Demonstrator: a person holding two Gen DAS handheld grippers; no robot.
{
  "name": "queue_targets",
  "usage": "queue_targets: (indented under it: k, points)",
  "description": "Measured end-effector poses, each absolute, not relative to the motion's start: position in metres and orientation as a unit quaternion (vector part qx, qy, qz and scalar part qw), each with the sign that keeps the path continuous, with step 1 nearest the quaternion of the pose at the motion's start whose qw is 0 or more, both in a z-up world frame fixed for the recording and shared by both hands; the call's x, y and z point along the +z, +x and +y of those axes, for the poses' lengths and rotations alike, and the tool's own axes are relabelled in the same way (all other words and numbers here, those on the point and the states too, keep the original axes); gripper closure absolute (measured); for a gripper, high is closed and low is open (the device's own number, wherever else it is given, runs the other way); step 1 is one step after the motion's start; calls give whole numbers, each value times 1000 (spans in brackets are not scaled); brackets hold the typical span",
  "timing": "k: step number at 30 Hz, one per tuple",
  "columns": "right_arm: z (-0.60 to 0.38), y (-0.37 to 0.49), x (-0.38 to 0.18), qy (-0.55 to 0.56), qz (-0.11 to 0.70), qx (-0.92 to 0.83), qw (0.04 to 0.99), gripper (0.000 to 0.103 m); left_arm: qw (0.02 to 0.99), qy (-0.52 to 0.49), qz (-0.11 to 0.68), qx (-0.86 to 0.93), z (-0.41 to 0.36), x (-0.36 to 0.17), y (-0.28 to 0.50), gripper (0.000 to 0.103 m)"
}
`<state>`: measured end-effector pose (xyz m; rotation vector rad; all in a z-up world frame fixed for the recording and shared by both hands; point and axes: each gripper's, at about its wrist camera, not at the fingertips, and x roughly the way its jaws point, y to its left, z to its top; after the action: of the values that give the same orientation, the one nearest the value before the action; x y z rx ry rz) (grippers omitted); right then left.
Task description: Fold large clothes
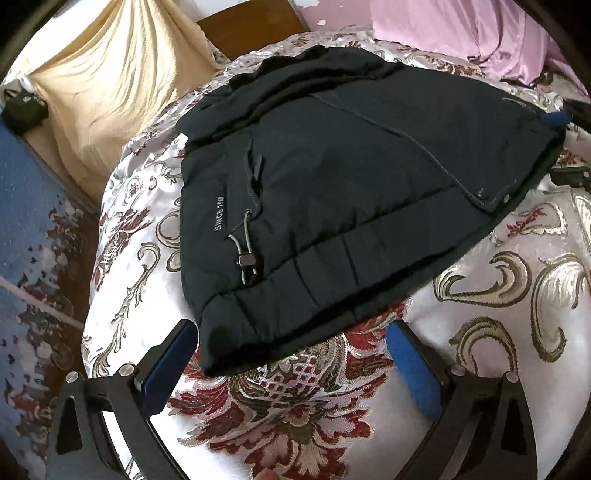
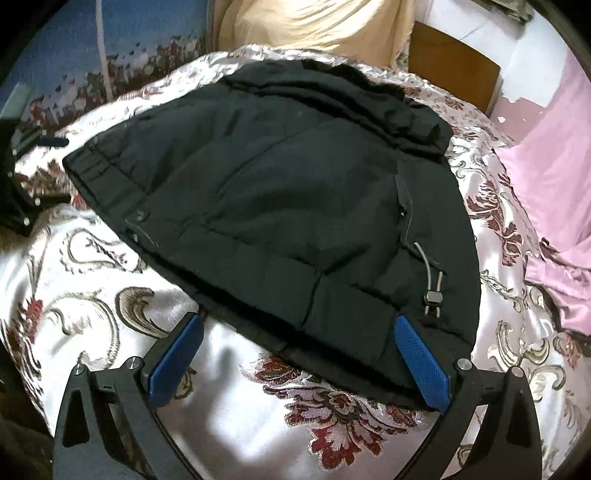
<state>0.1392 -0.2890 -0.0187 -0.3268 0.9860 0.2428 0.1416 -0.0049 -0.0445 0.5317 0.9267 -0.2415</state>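
Observation:
A black padded jacket (image 1: 332, 192) lies folded flat on the floral satin bedspread (image 1: 295, 413). It bears "SINCE 1968" lettering and a grey drawcord with a toggle (image 1: 246, 260). My left gripper (image 1: 291, 354) is open and empty, just short of the jacket's near hem. The jacket also shows in the right wrist view (image 2: 288, 206). My right gripper (image 2: 299, 350) is open and empty, its fingers at either side of the near hem, the right pad (image 2: 421, 365) over the fabric edge. The other gripper shows at the far edges of both views.
A cream cloth (image 1: 110, 85) hangs at the bed's far side beside a brown wooden board (image 1: 251, 29). Pink fabric (image 2: 554, 184) lies on the bed to one side. A blue patterned floor (image 1: 33, 240) lies beyond the bed edge.

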Motion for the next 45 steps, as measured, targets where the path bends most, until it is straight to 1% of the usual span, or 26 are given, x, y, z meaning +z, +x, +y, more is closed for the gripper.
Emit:
queue_targets:
  k: [5,9,14,20,22,23,24,25,26,27,29,31,33,34,36,37,39,40,41,43,45]
  points:
    - [-282,142,-17,-208,480,120,844,2,847,259,452,-108,-7,-49,147,0]
    - [-284,149,-18,-219,495,120,832,2,844,263,456,-104,-9,-52,152,0]
    - [-284,155,-22,-230,521,130,811,2,848,279,441,-88,-15,-51,154,0]
    - [-281,155,-23,-255,518,125,807,2,855,276,433,-69,-11,-50,160,1]
    - [-280,154,-23,-262,517,124,806,2,860,269,430,-58,-7,-48,164,14]
    - [-280,153,-23,-265,516,123,806,2,861,265,429,-59,-6,-47,165,17]
    - [-280,153,-23,-268,515,121,805,2,863,267,426,-50,-6,-47,166,31]
    - [-279,153,-23,-271,514,121,805,2,863,269,426,-46,-6,-47,167,39]
    - [-279,154,-23,-274,515,122,803,2,862,269,426,-49,-6,-48,168,43]
    - [-278,152,-24,-279,516,122,801,2,863,270,425,-46,-6,-49,169,52]
    - [-280,152,-23,-288,516,125,797,2,863,270,423,-45,-6,-49,169,58]
    - [-280,152,-22,-300,515,126,793,2,867,261,421,-49,-4,-47,169,69]
    - [-280,151,-21,-308,511,124,793,4,872,243,421,-57,0,-42,171,75]
    - [-279,151,-20,-314,505,121,794,5,876,229,420,-63,3,-39,172,78]
    - [-278,147,-18,-328,493,113,798,15,879,214,420,-72,6,-35,172,81]
    - [-278,147,-17,-335,486,106,800,23,880,211,420,-74,6,-34,173,81]
    - [-279,143,-14,-339,475,103,805,26,878,212,422,-76,7,-35,174,81]
    - [-280,142,-12,-342,469,100,808,32,878,212,422,-76,7,-36,175,82]
    - [-281,140,-12,-349,463,94,809,40,878,212,423,-76,7,-37,176,82]
    - [-283,138,-12,-354,458,82,812,51,878,212,423,-76,7,-37,176,82]
    - [-287,136,-10,-342,452,80,820,55,878,213,423,-76,8,-37,176,82]
